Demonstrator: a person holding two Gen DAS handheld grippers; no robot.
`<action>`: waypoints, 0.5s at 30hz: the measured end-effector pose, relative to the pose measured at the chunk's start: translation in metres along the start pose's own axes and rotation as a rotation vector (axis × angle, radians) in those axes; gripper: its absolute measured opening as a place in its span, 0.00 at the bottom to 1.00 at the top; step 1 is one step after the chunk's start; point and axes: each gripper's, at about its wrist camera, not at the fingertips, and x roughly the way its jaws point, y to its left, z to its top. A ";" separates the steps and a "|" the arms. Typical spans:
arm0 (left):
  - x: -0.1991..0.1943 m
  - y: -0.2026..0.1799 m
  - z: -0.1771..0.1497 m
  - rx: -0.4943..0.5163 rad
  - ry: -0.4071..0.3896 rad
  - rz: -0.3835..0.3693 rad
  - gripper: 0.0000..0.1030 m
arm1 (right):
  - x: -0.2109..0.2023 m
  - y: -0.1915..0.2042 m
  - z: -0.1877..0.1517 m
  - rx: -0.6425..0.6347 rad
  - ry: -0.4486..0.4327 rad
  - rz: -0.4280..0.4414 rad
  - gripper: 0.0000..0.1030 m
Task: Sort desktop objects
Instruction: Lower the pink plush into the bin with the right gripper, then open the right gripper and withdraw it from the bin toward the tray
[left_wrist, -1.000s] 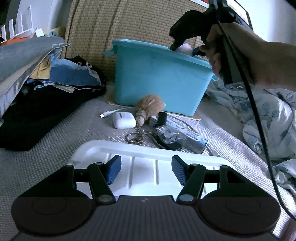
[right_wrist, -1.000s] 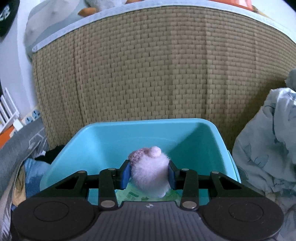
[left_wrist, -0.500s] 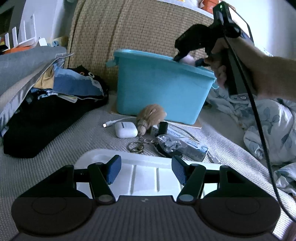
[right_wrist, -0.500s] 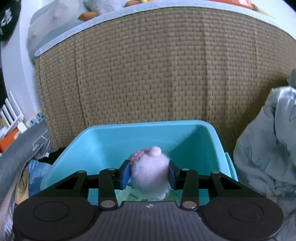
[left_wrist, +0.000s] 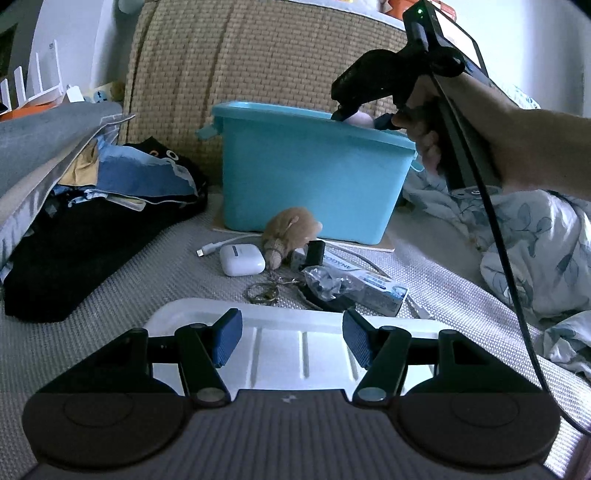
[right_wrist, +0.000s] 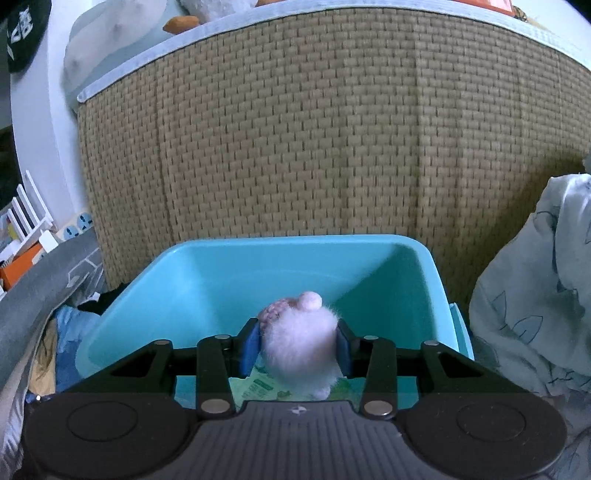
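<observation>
Over the open top of the turquoise bin (right_wrist: 303, 266), your right gripper (right_wrist: 300, 347) pinches a fluffy pink-white plush ball (right_wrist: 301, 343) between its blue pads, which press into the fur on both sides. The ball hangs above the bin's interior, and a green printed packet (right_wrist: 258, 389) lies on the bin floor beneath it. From the left wrist view you can see the same gripper (left_wrist: 364, 118) at the bin's (left_wrist: 314, 173) far right rim, with your right hand (left_wrist: 424, 122) wrapped around the handle and the ball (left_wrist: 360, 119) just showing above the rim.

Your left gripper (left_wrist: 291, 341) hovers low with its jaws spread wide and nothing between them, over a white ribbed tray (left_wrist: 280, 347) on the grey woven mat (left_wrist: 122, 291). Beyond the tray, in front of the bin, lie the remaining items: a white earbud case (left_wrist: 242, 259) beside a white cable plug (left_wrist: 207, 250), a tan plush keychain (left_wrist: 291, 230) with its metal rings (left_wrist: 264, 291), a small black cylinder (left_wrist: 316, 252), a toothpaste box (left_wrist: 369, 286), and a crinkled clear wrapper (left_wrist: 325, 282) resting on that box. A pile of dark clothes (left_wrist: 74, 229) sits to the left, and floral bedding (left_wrist: 535, 251) lies to the right.
</observation>
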 end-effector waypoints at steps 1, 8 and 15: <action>0.000 0.000 0.000 0.003 -0.003 0.003 0.62 | 0.000 0.000 -0.001 0.000 0.000 0.002 0.44; -0.001 -0.001 0.000 0.007 -0.015 0.007 0.65 | -0.001 -0.003 -0.002 -0.007 0.000 0.011 0.44; -0.003 -0.001 0.001 0.004 -0.023 0.010 0.65 | -0.005 0.000 0.000 0.005 -0.011 -0.012 0.44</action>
